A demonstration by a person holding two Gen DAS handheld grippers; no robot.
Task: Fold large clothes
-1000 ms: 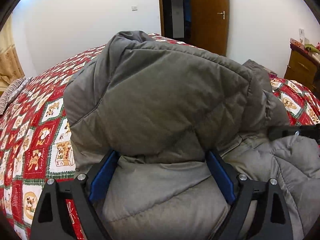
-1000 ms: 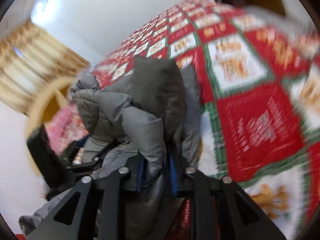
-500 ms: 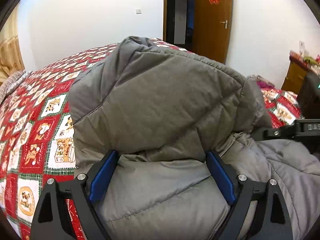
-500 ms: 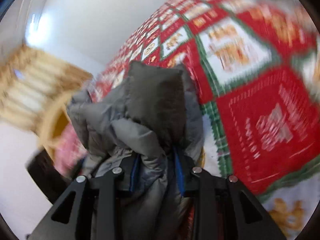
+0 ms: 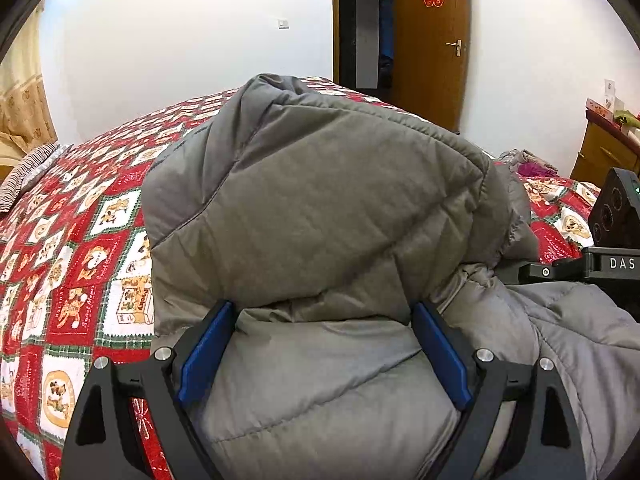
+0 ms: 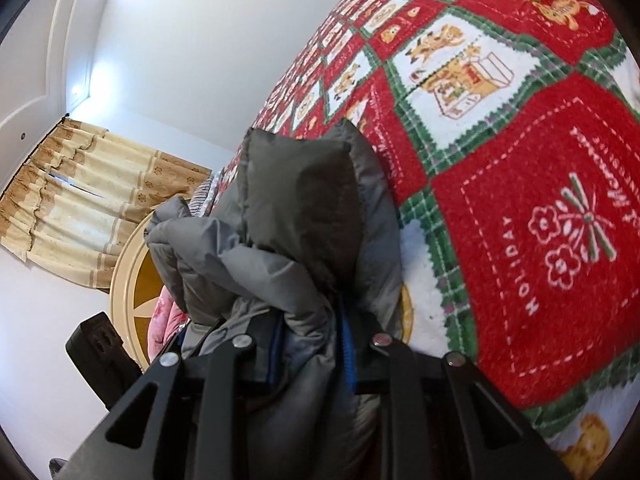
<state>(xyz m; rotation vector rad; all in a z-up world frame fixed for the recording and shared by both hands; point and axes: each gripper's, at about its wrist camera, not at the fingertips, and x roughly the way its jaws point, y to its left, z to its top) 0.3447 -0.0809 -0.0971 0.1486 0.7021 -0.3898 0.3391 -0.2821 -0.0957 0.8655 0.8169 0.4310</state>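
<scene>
Left gripper: jaws spread wide, with the jacket bulging between them. Right gripper: pinched on a jacket fold. Jacket is bulky, soft and probably slippery; grip seams, heaped 12 o'clock on the quilt.

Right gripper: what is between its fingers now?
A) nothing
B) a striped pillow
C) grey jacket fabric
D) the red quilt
C: in the right wrist view the right gripper has its blue pads pressed close on a bunch of the grey jacket.
</scene>
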